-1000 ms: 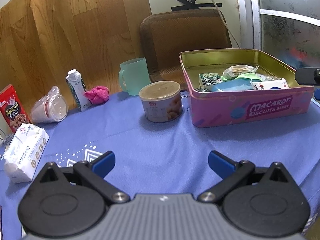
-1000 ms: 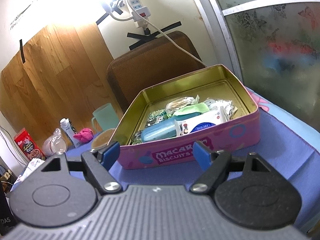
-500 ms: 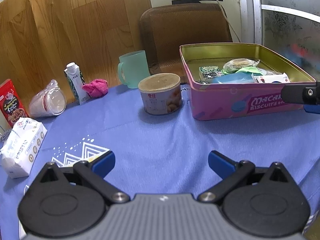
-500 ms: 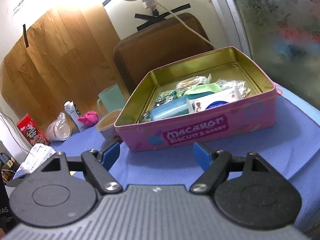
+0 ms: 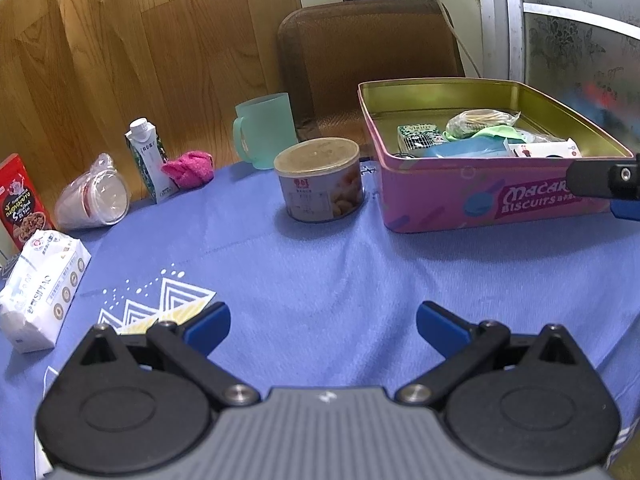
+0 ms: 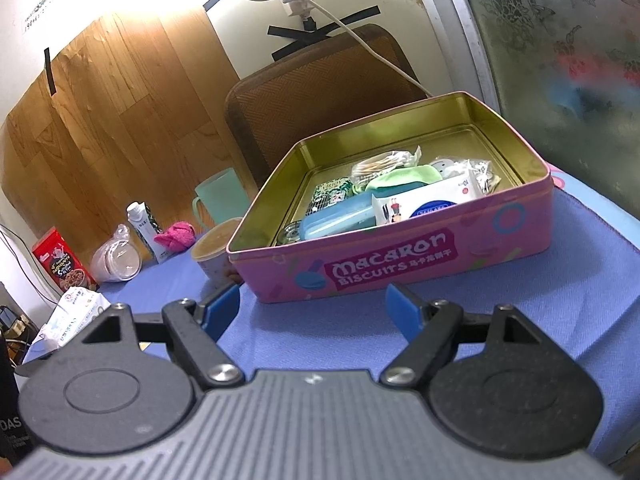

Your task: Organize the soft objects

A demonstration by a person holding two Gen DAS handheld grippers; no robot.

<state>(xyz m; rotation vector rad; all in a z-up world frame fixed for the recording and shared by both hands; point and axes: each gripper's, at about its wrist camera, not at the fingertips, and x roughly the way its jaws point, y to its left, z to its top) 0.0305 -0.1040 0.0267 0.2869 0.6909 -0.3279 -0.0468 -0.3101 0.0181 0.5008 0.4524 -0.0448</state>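
Your left gripper (image 5: 323, 326) hangs over the surface (image 5: 320, 272) with its fingers (image 5: 208, 326) spread wide and nothing between them. Your right gripper (image 6: 312, 306) also has its fingers (image 6: 404, 310) set wide apart and empty, just in front of the pink tin (image 6: 400, 264).

The surface carries a blue cloth with a white triangle print. At your left sit a tissue pack (image 5: 40, 292) and a red box (image 5: 20, 200). Further back lie a bagged stack of cups (image 5: 94, 198), an upright carton (image 5: 150, 166), and the pink soft cloth (image 5: 188, 168) just beside the carton. A round can (image 5: 320, 180) stands between a green mug (image 5: 264, 130) and the tin.

The open tin holds a blue case (image 6: 340, 220), a wipes pack (image 6: 428, 200), a green soft item (image 6: 404, 178), a patterned packet (image 6: 328, 196) and clear bags.

Behind the surface stand a brown chair (image 5: 372, 56), a wood-pattern wall (image 5: 140, 40) and a frosted glass panel (image 6: 560, 40).
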